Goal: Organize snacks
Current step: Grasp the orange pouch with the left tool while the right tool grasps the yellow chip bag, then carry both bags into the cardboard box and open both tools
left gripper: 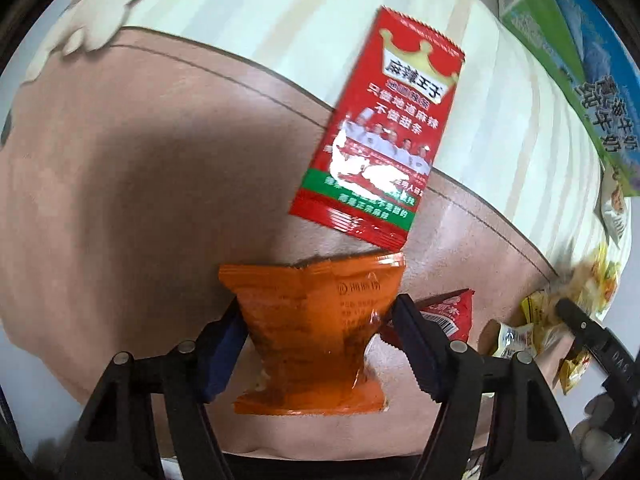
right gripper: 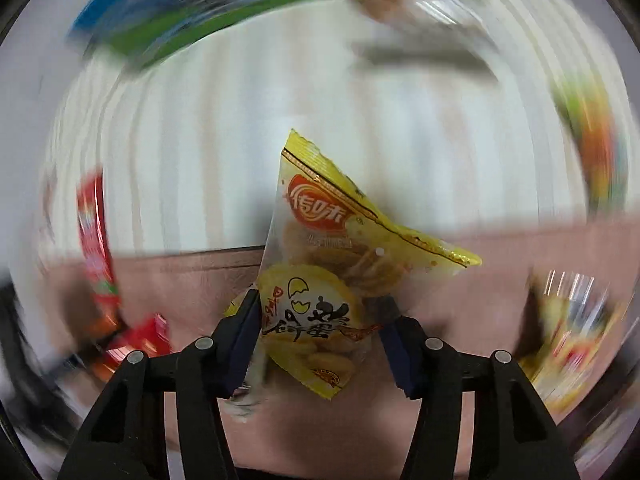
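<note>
the left hand-held gripper (left gripper: 318, 340) pinches one orange snack packet (left gripper: 316, 332), its two black fingers with dark blue pads (left gripper: 222, 354) pressing in from both sides so the glossy foil waist narrows between them. the packet is crinkled, translucent in the lower part, with a jagged crimped seal at top and a flat sealed edge at bottom. it lies on a soft pinkish-brown mat (left gripper: 120, 200) with a matte, suede-like look and a stitched border line. just above the orange packet, nearly touching its top edge, lies one tall red packet (left gripper: 380, 132), flat and shiny, printed with a gold crown, white characters and a green band, its ends serrated. one smaller red packet (left gripper: 444, 312) with a barcode sits just behind the gripper's right finger. beyond the mat is a pale striped cloth (left gripper: 280, 12). a green and blue carton (left gripper: 560, 40) stands at the far right.

the right hand-held gripper (right gripper: 316, 332) clamps one yellow egg-biscuit packet (right gripper: 320, 280), its blue pads (right gripper: 248, 336) squeezing the clear-fronted plastic; round golden biscuits show through. the packet is puffy and triangular, its crimped yellow seal slanting up. the surroundings are too blurred to make out; whether the packet touches the mat i cannot tell.
</note>
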Motion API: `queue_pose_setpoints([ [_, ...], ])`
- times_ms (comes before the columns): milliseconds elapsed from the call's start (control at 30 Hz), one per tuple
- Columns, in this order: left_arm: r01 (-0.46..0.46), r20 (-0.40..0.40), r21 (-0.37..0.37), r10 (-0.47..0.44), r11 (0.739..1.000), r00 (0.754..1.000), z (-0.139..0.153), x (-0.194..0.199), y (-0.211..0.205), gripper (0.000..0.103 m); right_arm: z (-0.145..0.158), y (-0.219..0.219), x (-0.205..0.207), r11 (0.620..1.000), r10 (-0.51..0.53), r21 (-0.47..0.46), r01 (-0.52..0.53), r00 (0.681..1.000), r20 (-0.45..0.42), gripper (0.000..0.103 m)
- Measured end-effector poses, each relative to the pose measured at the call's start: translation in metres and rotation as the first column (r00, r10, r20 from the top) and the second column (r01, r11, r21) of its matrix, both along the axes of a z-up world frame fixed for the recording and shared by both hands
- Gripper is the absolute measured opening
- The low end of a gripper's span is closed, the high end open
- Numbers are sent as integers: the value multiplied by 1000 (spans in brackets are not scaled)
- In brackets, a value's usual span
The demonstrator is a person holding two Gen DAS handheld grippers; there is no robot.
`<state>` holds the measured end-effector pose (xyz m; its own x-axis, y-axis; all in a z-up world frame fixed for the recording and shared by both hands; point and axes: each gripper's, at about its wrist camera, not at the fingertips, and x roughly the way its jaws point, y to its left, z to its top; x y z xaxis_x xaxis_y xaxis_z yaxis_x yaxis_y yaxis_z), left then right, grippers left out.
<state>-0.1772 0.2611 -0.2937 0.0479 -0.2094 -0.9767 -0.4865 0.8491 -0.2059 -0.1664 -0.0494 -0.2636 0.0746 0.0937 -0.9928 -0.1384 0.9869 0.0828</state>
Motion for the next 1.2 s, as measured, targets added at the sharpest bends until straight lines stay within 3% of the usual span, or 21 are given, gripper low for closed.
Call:
queue_pose_setpoints([
  [100,-23,-20,-15,22,1000,1000,-5,9,4,71,3,16,5,995,83,-55,-81,996,28,63],
  [167,-25,-20,-16,25,1000,999,-9,6,14,72,2,8,8,1000,12,24,-12,1000,-3,79],
  [300,0,-23,-1,0,1000,1000,-12,5,18,72,-8,-22,6,963,-188,179,203,977,-97,80],
  [500,39,-20,59,-38,997,999,-19,-13,3,72,-19,-35,19,913,-344,195,358,933,-103,79],
  [567,42,-18,69,-41,997,999,-18,-14,-1,72,-22,-34,22,935,-313,146,322,946,-85,65],
  [667,54,-11,66,-54,996,998,-16,-16,-7,72,-12,-22,19,988,-128,76,131,991,-44,56],
  [733,58,-10,52,-57,997,998,-11,-11,-9,72,-7,-20,10,999,-33,19,33,998,-45,55],
  [900,76,-15,48,-75,996,997,-16,-17,-12,72,-9,-33,-10,998,56,0,-56,989,-139,56],
  [1067,91,-22,82,-90,992,996,-27,-17,-27,72,-11,-41,-12,999,-9,31,13,993,-119,71],
  [1200,73,-14,119,-72,990,997,-19,-22,-31,50,-18,-47,-13,997,-77,18,79,994,-76,69],
])
